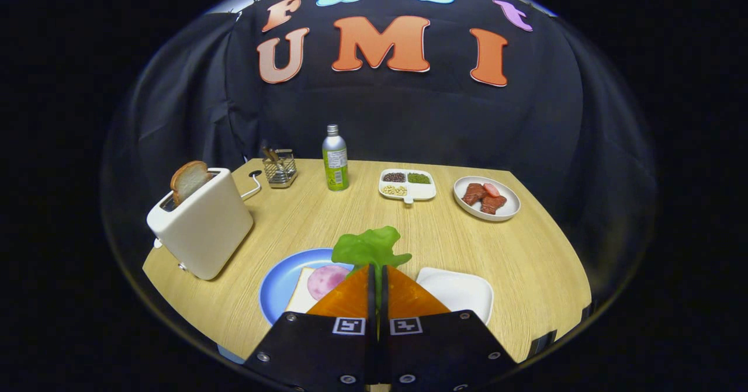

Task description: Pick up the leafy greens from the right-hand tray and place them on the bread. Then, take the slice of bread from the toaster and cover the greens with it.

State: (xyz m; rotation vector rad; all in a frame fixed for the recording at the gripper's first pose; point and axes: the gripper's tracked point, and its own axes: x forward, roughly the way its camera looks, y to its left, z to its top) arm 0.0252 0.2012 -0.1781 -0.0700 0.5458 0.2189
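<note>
The gripper [377,270] has its two orange fingers [350,298] pressed together on the stem of the leafy greens [369,247], and the green leaf fans out just beyond the fingertips, lifted above the table [526,252]. Under the fingers, near the table's front edge, sits the blue plate [280,281], and on it lies a slice of bread [301,292] topped with a round pink slice of ham [326,281]; the greens hang above the plate's far right rim. Just to the right of the fingers rests the white tray [461,290], also near the front edge. Over by the left edge stands the white toaster [204,228], with a slice of toast [188,180] sticking up out of its slot. Along the back edge, from left to right: a small wire basket [279,168], a green bottle [335,159] with a silver cap, a white divided dish [407,184] of grains, and a white plate [487,198] carrying pieces of meat.
</note>
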